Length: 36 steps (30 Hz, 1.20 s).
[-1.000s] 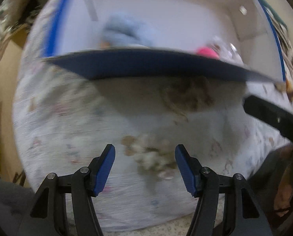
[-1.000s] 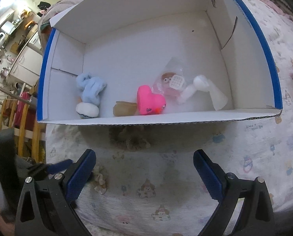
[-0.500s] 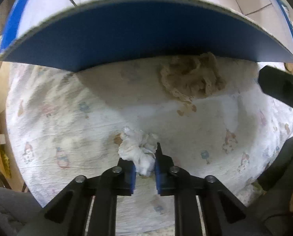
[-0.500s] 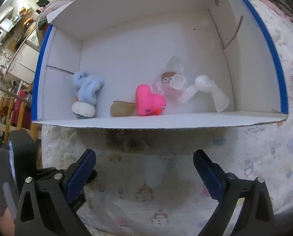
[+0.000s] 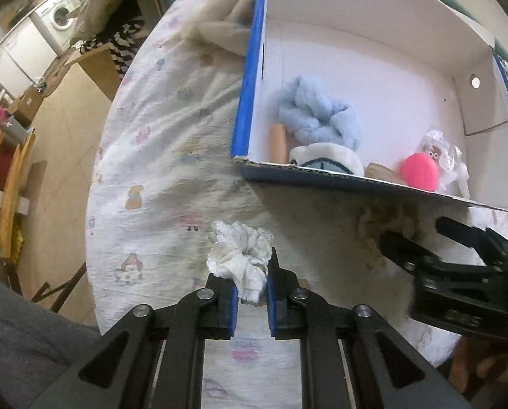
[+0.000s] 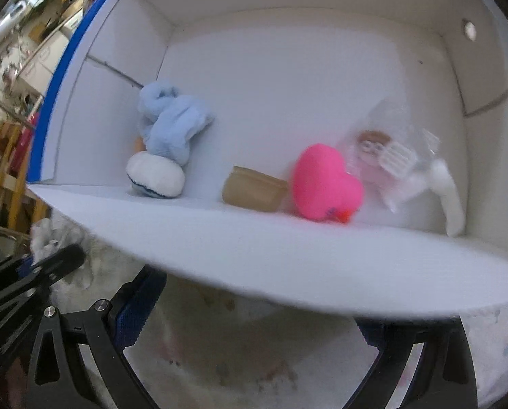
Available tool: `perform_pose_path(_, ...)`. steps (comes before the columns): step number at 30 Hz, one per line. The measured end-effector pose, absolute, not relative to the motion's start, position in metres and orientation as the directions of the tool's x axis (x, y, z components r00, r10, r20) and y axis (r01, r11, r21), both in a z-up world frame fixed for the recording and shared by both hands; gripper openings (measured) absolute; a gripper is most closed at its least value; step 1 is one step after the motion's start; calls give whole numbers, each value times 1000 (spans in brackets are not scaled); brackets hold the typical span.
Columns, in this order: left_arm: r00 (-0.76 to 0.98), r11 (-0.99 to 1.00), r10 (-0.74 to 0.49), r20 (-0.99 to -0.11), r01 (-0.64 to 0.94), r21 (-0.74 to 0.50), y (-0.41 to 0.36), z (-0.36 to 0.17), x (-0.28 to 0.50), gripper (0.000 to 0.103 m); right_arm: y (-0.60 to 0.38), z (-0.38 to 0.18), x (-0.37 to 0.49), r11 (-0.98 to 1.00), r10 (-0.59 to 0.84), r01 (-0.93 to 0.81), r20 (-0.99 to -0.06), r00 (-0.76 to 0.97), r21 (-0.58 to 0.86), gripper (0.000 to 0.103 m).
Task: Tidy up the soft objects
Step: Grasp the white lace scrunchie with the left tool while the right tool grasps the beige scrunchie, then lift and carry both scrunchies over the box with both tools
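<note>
My left gripper point(image 5: 252, 281) is shut on a white frilly scrunchie point(image 5: 240, 255) and holds it above the printed sheet, in front of the box's left corner. The white cardboard box point(image 5: 356, 184) with blue outer walls holds a light blue plush point(image 5: 317, 116), a white round cushion point(image 5: 325, 160), a tan piece point(image 6: 254, 189), a pink heart-shaped toy point(image 6: 325, 184) and a clear bag with a small doll point(image 6: 386, 156). My right gripper point(image 6: 254, 320) is open, low against the box's front wall, by a beige fuzzy scrunchie point(image 5: 376, 225) on the sheet. It also shows in the left wrist view point(image 5: 420, 245).
The white sheet with cartoon prints point(image 5: 158, 156) covers a rounded surface that drops off at the left to a wooden floor point(image 5: 66, 129). A beige cloth point(image 5: 226, 30) lies beside the box's left wall. Wooden furniture point(image 5: 5, 177) stands at far left.
My left gripper closed on the white scrunchie and lifted it, swinging left. My right gripper moved forward and down toward the box's front wall and the beige scrunchie.
</note>
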State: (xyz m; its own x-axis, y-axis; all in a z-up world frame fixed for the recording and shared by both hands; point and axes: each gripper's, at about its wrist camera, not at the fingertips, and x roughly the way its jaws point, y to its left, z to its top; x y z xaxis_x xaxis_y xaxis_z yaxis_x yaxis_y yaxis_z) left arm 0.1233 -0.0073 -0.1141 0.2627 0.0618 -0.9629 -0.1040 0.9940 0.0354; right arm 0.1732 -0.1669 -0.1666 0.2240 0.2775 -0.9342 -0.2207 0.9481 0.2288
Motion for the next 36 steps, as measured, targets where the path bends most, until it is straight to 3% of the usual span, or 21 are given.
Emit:
perform_pose_path(5,266,994,63,-962,-101,37,-9,-110,125,12,-154,-187,177,952,242,-235,-951,194,194,101)
perform_pose_path(7,266,994,62,-962,-102,36,-11,-111,119,12,-150,-190,175,950,224,-258,-958,180,174,66)
perform_pose_path(8,263,994,57,-963,-103,31,-10,-113,119,12,-148,-190,173,951,198,-275,-963,182,143,62)
perform_pose_path(10,257,994,49,-965,-103,23,-8,-117,123,12,-148,-187,171,946,205,-290,-959,195,143,40)
perform_pose_path(13,251,995,48,-967,-92,26,-9,-120,126,12,-154,-184,170,944,225,-285,-954,197,164,16)
perform_pose_path(36,302,992,74,-951,-120,39,-6,-106,118,12,-201,-112,129,920,359,-270,-890,280,286,13)
